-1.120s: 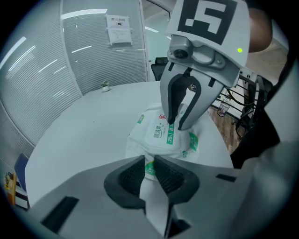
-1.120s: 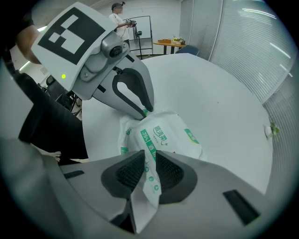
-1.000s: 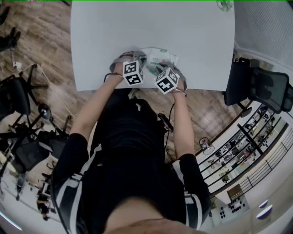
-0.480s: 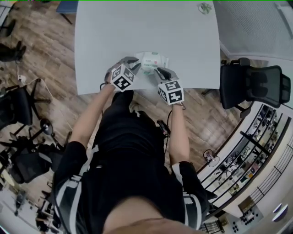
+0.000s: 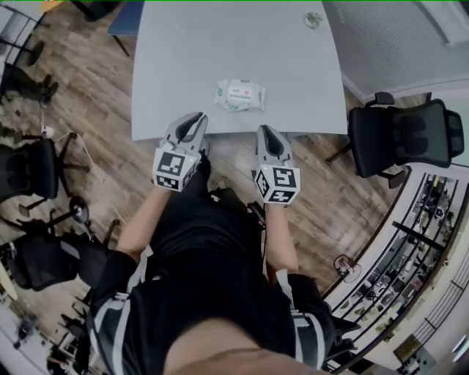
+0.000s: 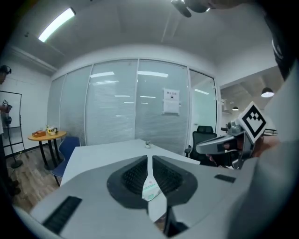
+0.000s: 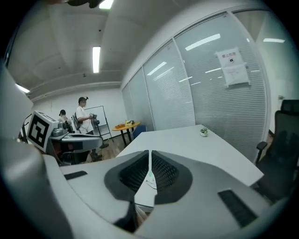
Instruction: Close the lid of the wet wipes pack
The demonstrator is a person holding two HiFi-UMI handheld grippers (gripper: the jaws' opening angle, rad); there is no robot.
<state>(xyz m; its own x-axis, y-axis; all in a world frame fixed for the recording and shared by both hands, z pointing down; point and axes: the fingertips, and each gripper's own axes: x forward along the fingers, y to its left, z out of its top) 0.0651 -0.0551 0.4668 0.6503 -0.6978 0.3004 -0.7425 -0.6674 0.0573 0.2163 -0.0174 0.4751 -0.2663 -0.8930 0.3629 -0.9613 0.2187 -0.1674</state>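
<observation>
Lying flat on the white surface (image 5: pixel 220 44), the wet wipes pack (image 5: pixel 239 95) sits toward the near edge, touched by neither tool. Left tongs (image 5: pixel 193 119) hang over that near edge, apart from the pack, jaws drawn to a thin slit and holding nothing. Right tongs (image 5: pixel 264 132) hang alongside, jaws closing to a slit, nothing between them. A small potted plant (image 5: pixel 314 20) stands at the far corner.

White table (image 5: pixel 220 44); small plant (image 5: pixel 314 20); black office chair (image 5: pixel 399 135).
</observation>
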